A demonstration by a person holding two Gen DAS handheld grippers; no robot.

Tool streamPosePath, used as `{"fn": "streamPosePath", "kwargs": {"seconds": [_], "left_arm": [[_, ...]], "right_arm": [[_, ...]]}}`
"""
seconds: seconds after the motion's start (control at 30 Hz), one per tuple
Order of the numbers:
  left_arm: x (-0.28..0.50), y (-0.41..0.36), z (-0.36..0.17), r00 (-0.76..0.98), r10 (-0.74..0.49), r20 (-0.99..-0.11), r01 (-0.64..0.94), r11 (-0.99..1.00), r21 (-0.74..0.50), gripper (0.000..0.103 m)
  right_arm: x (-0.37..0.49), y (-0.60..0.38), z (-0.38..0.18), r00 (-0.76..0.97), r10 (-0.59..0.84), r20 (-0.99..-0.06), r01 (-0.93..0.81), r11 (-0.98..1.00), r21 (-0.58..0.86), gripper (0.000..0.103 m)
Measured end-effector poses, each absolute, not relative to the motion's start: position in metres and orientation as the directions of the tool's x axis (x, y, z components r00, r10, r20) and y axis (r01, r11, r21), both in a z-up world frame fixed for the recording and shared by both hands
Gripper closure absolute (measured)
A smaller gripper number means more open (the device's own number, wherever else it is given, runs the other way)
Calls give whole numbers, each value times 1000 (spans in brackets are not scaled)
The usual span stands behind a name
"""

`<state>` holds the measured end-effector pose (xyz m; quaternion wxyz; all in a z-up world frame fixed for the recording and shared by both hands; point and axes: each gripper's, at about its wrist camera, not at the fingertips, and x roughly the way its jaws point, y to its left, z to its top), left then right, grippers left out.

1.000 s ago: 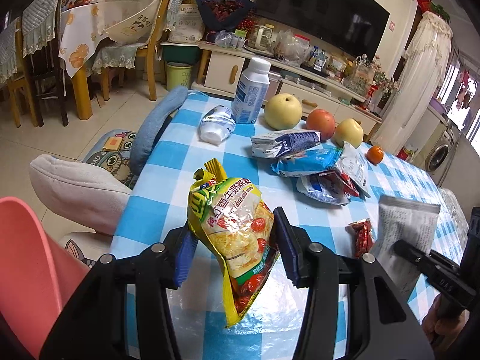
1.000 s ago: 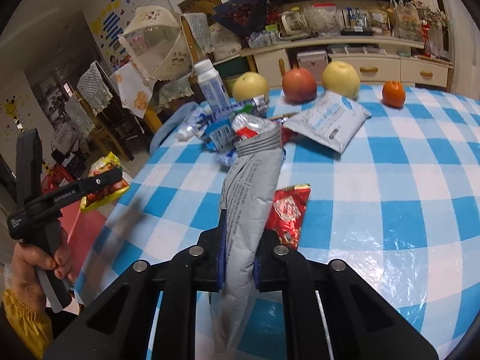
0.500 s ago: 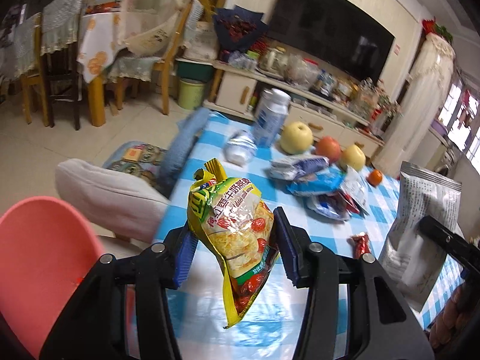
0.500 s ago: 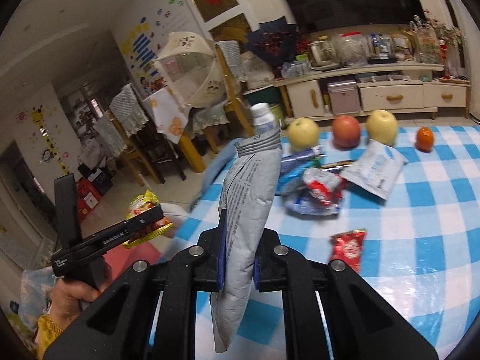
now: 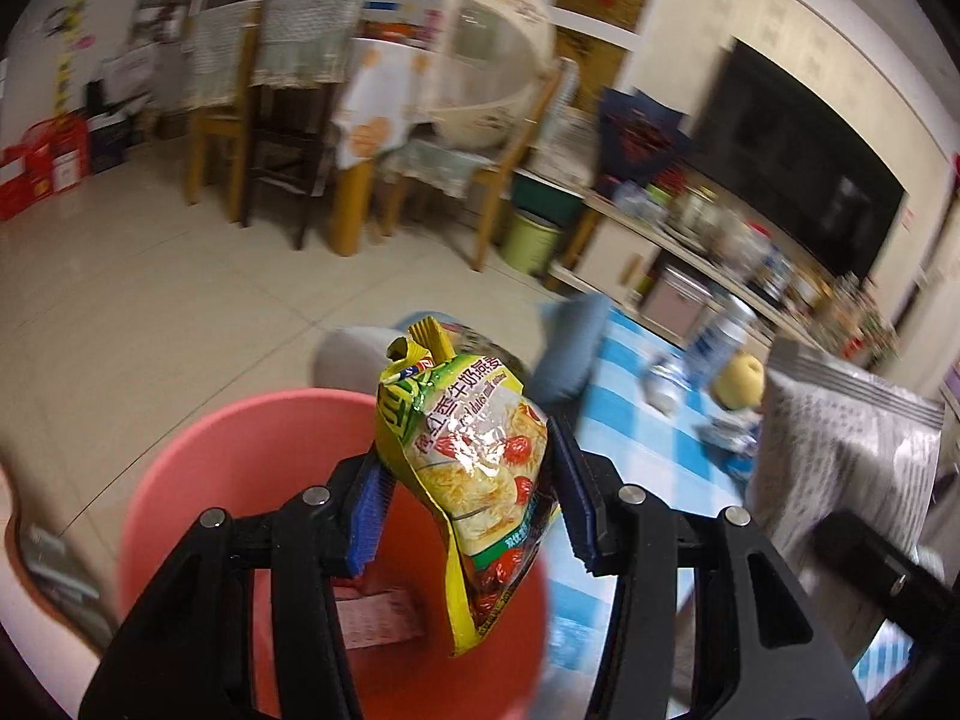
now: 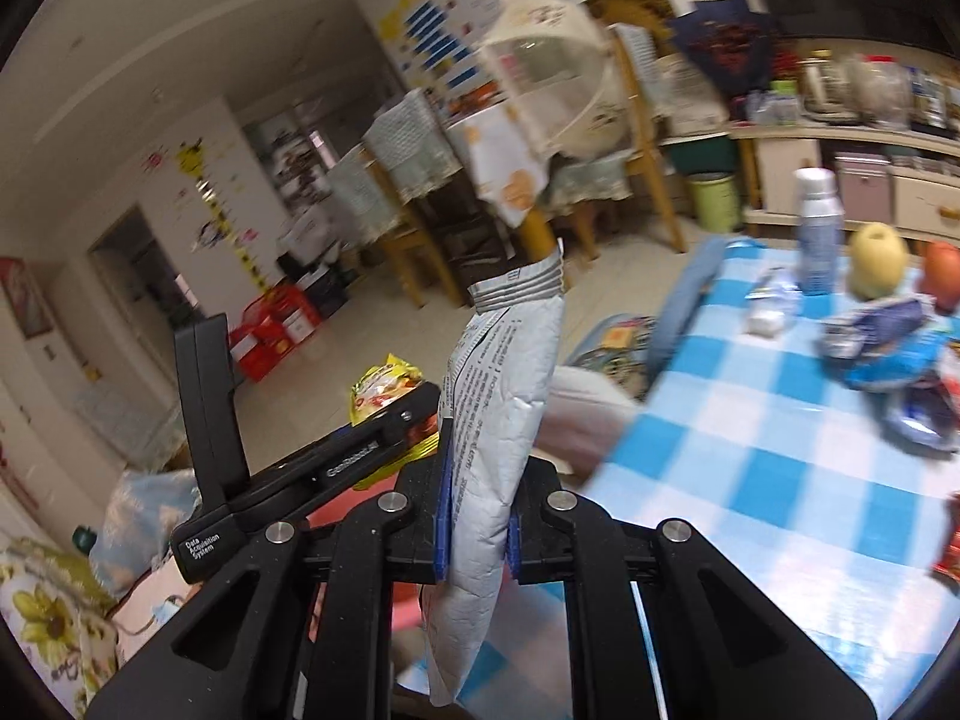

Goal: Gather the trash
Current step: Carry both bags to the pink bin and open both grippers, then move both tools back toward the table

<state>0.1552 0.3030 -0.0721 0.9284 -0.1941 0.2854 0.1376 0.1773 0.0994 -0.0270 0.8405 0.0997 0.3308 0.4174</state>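
Only left view shows pink bin (image 5: 198,456) under yellow snack bag (image 5: 474,468).

Dim indoor light, heavy motion blur
Everything beyond the sharp yellow snack bag (image 5: 474,456) is smearing; black fisheye corners are curving the edges.

Yellow snack bag (image 5: 474,468) – glossy plastic; grey pouch (image 6: 498,420) – matt foil; pink bin (image 5: 240,450) – smooth plastic.
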Motion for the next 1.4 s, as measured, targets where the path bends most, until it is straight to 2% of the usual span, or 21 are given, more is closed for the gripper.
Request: {"fn": "streamPosePath", "kwargs": {"seconds": [0.17, 0.2, 0.27, 0.33, 0.4, 0.47, 0.57, 0.67, 0.9, 1.2, 1.4], "left_arm": [[144, 330, -69, 752, 305, -585, -513, 828, -227, 51], [142, 333, -67, 739, 337, -583, -539, 816, -212, 48], [140, 337, -66, 720, 387, -576, -574, 798, -182, 34], [139, 339, -64, 709, 409, -574, -587, 794, -160, 28], [140, 341, -61, 714, 410, -568, -582, 799, -156, 23], [140, 339, -59, 720, 414, -557, -575, 806, -144, 19], [142, 332, -58, 723, 412, -555, -554, 825, -110, 16], [142, 323, -57, 729, 406, -551, -539, 836, -98, 15], [154, 295, -55, 739, 391, -548, -493, 869, -45, 14], [170, 265, -56, 737, 393, -550, -455, 890, 25, 13], [178, 249, -56, 739, 390, -550, -432, 900, 58, 13]], "right_arm": [[181, 153, -46, 351, 789, -505, -650, 593, 475, 88], [182, 163, -52, 341, 781, -523, -645, 599, 474, 85], [184, 174, -66, 342, 746, -571, -630, 633, 449, 83], [183, 177, -78, 350, 718, -602, -609, 663, 436, 73], [181, 171, -85, 371, 701, -609, -591, 684, 428, 47], [177, 162, -86, 417, 673, -611, -578, 715, 394, 36], [171, 145, -84, 464, 644, -609, -571, 742, 350, 31], [167, 131, -83, 485, 626, -611, -554, 760, 339, 21], [159, 100, -78, 546, 576, -608, -550, 794, 259, 21], [161, 67, -78, 576, 544, -610, -523, 819, 237, 13], [163, 50, -82, 579, 535, -616, -508, 827, 240, 13]]}}
